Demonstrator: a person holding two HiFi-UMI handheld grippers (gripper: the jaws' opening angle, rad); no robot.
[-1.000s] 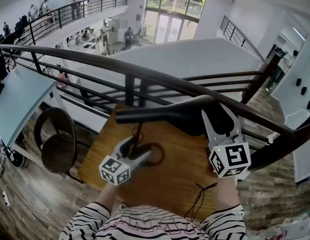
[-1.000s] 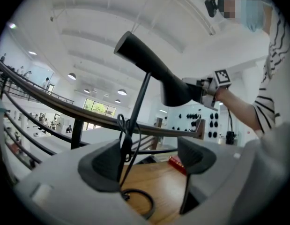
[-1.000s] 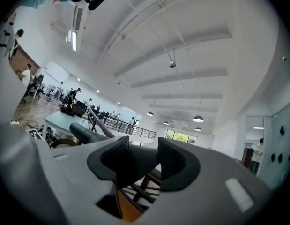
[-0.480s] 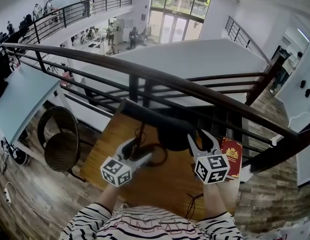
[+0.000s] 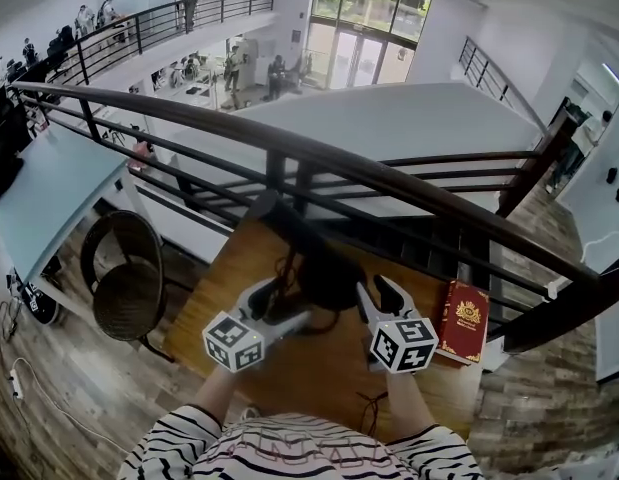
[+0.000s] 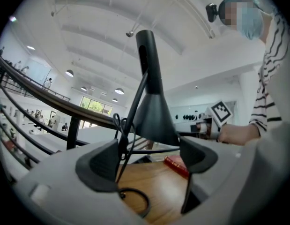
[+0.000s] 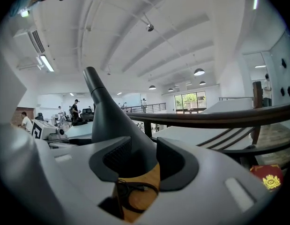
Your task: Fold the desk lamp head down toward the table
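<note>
The black desk lamp head (image 5: 321, 271) hangs low over the wooden table (image 5: 237, 260). It tapers to a narrow end that points away from me toward the railing. My right gripper (image 5: 377, 294) is at the head's right side. In the right gripper view the cone (image 7: 117, 125) fills the gap between the closing jaws of the right gripper (image 7: 145, 159), and both pads touch it. My left gripper (image 5: 283, 304) stands at the lamp's foot. Its jaws are opening, and the thin stem and cable (image 6: 122, 142) pass close by the left pad of the left gripper (image 6: 148, 161).
A red book (image 5: 461, 318) lies at the table's right edge. A dark railing (image 5: 389, 182) crosses just beyond the table, with an open drop behind it. A wicker chair (image 5: 117, 280) stands left of the table. Loose black cable (image 6: 136, 202) coils on the wood.
My right gripper has come down and toward me with the lamp head, which went from level to lying low over the table. The red book came into sight. The left gripper stayed put.
</note>
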